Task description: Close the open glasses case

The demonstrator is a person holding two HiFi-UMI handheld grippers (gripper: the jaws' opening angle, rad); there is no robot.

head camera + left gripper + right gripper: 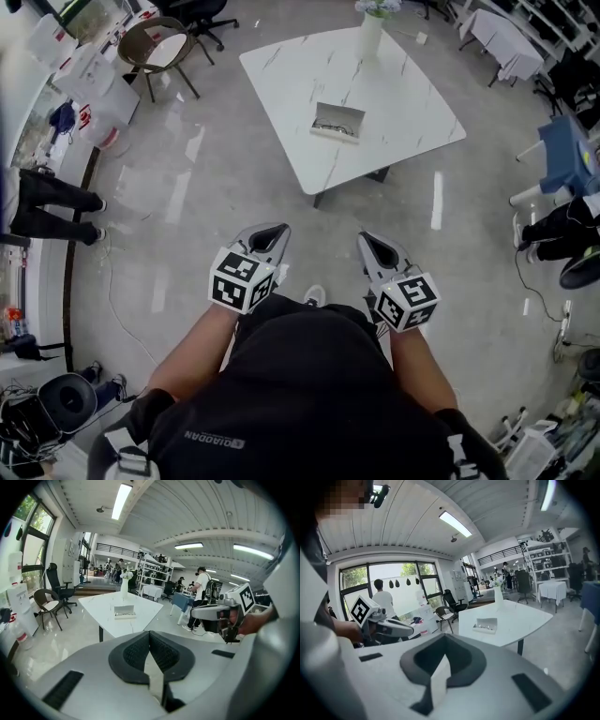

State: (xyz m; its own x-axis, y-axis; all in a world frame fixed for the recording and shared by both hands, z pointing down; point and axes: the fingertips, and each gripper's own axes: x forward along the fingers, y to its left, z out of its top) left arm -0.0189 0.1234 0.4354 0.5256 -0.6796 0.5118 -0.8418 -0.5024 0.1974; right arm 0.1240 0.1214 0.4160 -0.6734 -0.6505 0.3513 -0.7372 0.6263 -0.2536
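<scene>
One open glasses case (337, 121) lies near the middle of the desk (403, 103), its long axis crosswise and slightly slanted, its contents too small to make out. Left gripper (266, 234) and right gripper (377, 247) hang well short of the desk, jaws pressed together, empty.

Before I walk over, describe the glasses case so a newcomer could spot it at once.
Find the white marble table ahead. Near its middle lies the glasses case, a flat open tray with spectacles inside; its only neighbour is a tall vase.
</scene>
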